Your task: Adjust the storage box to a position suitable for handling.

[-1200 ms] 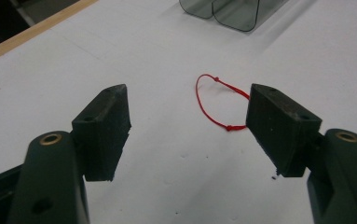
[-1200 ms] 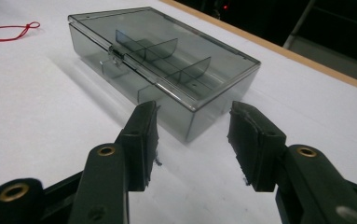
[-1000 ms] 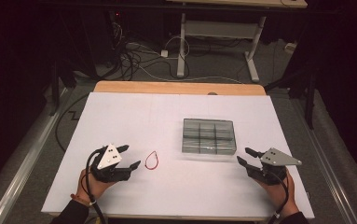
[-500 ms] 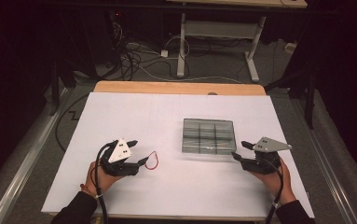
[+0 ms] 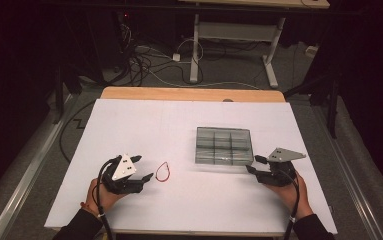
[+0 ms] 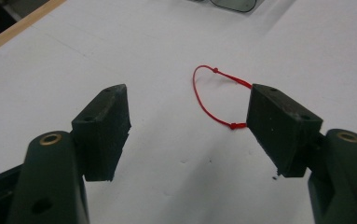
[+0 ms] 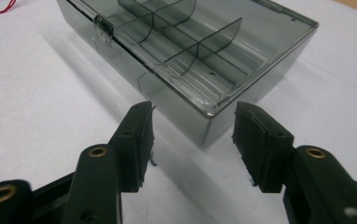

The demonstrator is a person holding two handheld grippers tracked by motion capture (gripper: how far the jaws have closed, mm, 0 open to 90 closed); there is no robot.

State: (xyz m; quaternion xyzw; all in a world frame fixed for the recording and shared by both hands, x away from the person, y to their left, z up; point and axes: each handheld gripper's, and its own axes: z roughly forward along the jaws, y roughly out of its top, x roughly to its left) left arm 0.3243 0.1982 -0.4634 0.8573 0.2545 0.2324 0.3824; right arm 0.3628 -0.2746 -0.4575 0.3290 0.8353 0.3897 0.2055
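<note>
A thin red loop of cord [image 5: 163,171] lies flat on the white table top. My left gripper [image 5: 144,167] is just to its left, open, its jaws pointing at it. In the left gripper view the loop [image 6: 216,70] lies past the gripper [image 6: 190,93], partly behind the right jaw and untouched. A clear lidded box with dividers [image 5: 224,146] sits right of centre. My right gripper [image 5: 255,165] is at the box's near right corner. In the right gripper view that corner [image 7: 204,107] stands between the jaw tips of the gripper [image 7: 195,112]. These jaws have just been closing and do not touch it.
The white table top [image 5: 189,120] ends in a wooden strip [image 5: 189,94] at the far side. Beyond it are floor cables [image 5: 149,65] and a desk frame [image 5: 239,35]. A metal rail [image 5: 34,165] runs along the left.
My right gripper has moved left and slightly forward to the box's near right corner. My left gripper has barely shifted beside the red loop.
</note>
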